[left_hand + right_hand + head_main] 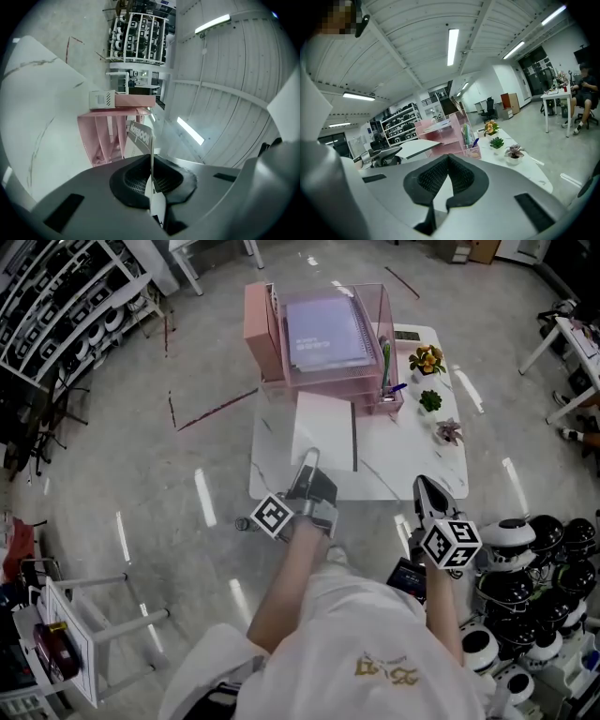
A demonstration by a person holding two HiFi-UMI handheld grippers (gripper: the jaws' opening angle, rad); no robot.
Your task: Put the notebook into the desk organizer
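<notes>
1. Head view: the notebook (323, 432) hangs over the table (412, 460), just short of the desk organizer (323, 388).
2. The left gripper (307, 467) clamps its near edge; the right gripper (427, 491) is closed and empty.
3. Step in hand is likely transport. The next move calls for aligning the notebook with a free tray.

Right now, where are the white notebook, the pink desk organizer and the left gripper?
white notebook (323, 427): head view, cover's middle.
pink desk organizer (281, 388): head view, front tray edge.
left gripper (307, 463): head view, between its fingertips.
</notes>
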